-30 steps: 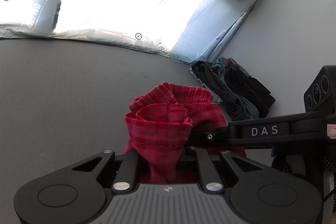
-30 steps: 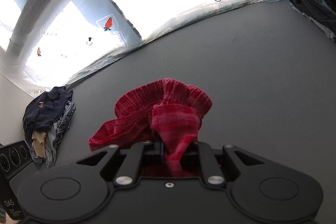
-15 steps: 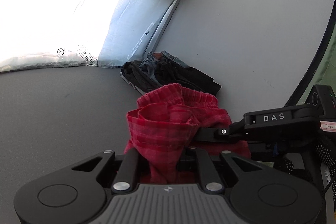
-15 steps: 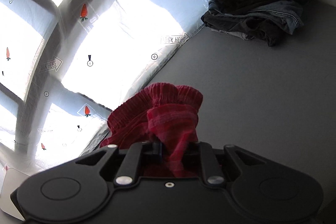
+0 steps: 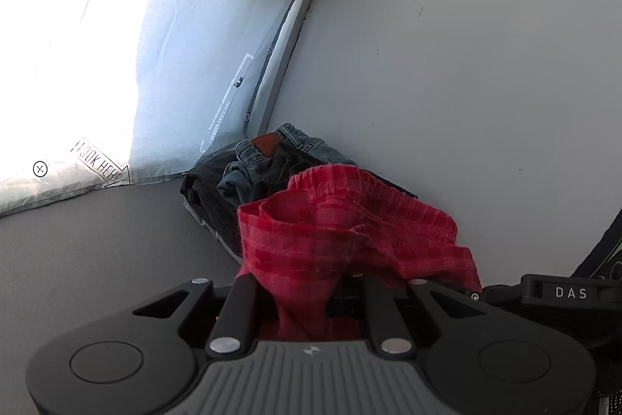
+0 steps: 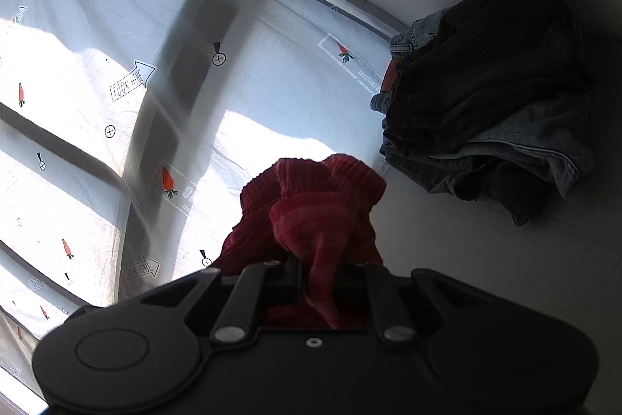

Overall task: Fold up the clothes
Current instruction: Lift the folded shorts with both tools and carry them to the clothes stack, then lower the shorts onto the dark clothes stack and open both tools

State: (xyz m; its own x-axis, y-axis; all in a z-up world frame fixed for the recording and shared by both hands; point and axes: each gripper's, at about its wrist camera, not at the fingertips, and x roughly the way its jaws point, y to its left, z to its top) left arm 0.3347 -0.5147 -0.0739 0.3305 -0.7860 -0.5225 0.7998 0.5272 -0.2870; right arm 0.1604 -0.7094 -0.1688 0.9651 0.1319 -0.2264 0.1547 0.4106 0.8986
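Red checked shorts (image 5: 342, 232) with an elastic waistband hang bunched between both grippers, lifted off the grey surface. My left gripper (image 5: 307, 286) is shut on a fold of the red cloth. Cloth also runs down between the fingers of my right gripper (image 6: 322, 267), which is shut on the same red shorts (image 6: 315, 209). In the left wrist view the right gripper's black body (image 5: 544, 294) sits close at the right, touching the cloth. A pile of folded dark clothes and jeans (image 5: 252, 177) lies in the corner just beyond the shorts; the folded pile (image 6: 490, 104) shows at upper right in the right wrist view.
A grey table surface (image 5: 97, 251) meets a pale wall (image 5: 466, 65) on the right. A window covered with printed translucent film (image 5: 116, 65) runs along the back; the same covered window (image 6: 116, 104) fills the left of the right wrist view.
Both grippers have swung sideways with the red shorts toward the corner. The folded pile now sits much nearer, right behind the shorts. The right gripper has rolled and the view tilted.
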